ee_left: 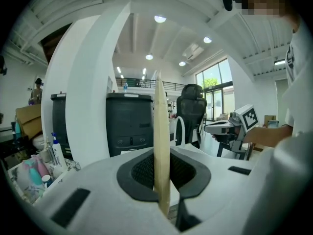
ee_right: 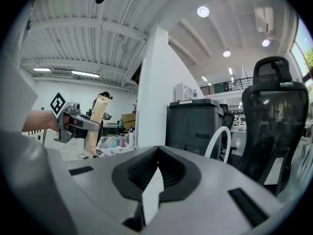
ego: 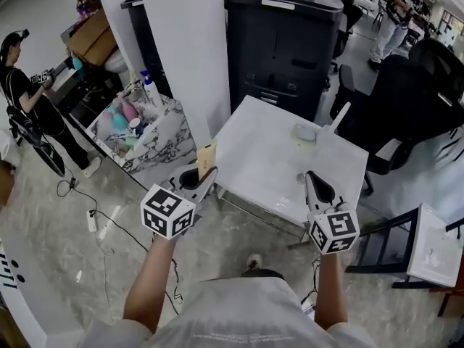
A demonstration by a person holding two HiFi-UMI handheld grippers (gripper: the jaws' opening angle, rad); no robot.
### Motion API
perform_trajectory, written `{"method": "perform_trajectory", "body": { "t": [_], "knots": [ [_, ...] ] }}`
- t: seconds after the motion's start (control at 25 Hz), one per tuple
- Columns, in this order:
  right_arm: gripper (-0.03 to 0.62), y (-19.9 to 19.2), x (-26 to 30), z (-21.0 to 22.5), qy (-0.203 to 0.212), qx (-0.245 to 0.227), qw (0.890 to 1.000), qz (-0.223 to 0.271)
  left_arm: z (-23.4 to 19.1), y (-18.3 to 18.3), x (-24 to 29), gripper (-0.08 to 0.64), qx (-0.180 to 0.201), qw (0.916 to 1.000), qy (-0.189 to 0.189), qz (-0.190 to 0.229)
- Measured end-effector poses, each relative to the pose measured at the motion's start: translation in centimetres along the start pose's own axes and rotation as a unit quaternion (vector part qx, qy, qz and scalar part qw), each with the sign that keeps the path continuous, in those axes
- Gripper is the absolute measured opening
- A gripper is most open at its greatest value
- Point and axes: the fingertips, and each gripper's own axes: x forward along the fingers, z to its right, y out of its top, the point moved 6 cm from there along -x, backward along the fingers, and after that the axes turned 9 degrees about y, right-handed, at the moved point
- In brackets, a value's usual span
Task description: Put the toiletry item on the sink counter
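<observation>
Toiletry packet [ee_left: 161, 146], flat and tan, is sitting upright and edge-on in the left gripper [ego: 206, 176], with the jaws clamping on its lower part. It is hanging in the air just off the left corner of the white table [ego: 290, 172], between that and the marbled sink table [ego: 172, 151], touching neither. Pump bottle [ego: 151, 90] and pink bottles [ego: 127, 112] are standing on the sink table. Right gripper [ee_right: 157, 153] is hovering over the white table's near edge, jaws resting together and gripping nothing. Black copier [ego: 283, 38] is standing behind the white table.
</observation>
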Motion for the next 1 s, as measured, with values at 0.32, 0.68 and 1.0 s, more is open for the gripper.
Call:
{"method": "perform_trajectory", "body": {
  "t": [0.32,0.68,1.0],
  "knots": [
    [-0.003,-2.4,5.7,5.1,0.033,0.027,0.999,-0.021,-2.1,0.1,6.9,0.029,-0.008,0.9995,0.008,-0.03],
    [-0.003,-5.5,10.9,6.6,-0.021,0.072,0.996,-0.054,-6.4,-3.8,16.2,0.029,-0.043,0.9899,-0.104,-0.086],
    [-0.003,-8.5,16.4,7.2,-0.128,0.114,0.981,-0.087,-12.0,-11.2,27.4,0.029,-0.11,0.9518,-0.209,-0.196]
  ]
}}
